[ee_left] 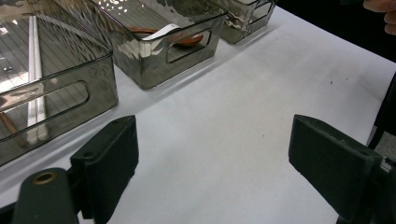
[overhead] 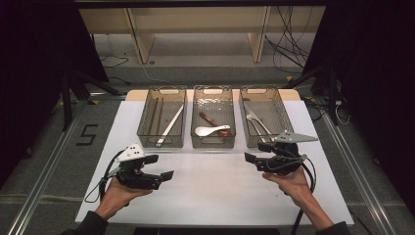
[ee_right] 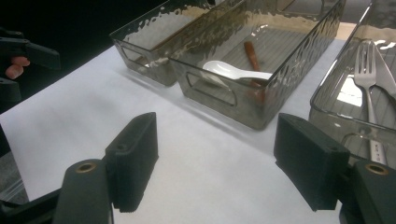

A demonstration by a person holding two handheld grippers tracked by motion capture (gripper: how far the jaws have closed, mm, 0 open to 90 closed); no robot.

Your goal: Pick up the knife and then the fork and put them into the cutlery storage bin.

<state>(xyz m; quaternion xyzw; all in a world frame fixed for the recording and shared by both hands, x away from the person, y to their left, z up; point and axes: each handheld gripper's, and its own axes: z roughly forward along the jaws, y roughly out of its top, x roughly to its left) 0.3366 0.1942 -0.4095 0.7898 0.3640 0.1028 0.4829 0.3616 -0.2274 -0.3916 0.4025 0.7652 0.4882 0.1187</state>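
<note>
Lying in the right bin (overhead: 281,105), the fork (ee_right: 365,70) sits just beyond the empty, spread right tool (ee_right: 217,163)

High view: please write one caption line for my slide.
Two open grippers, left and right, above a white table before three cutlery bins.

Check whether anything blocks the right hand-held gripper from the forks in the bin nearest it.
Only the bin's own near wall does. The right hand-held gripper is open and empty over bare white table, and the forks lie inside the right bin, so it would likely have to go in over the rim.
</note>
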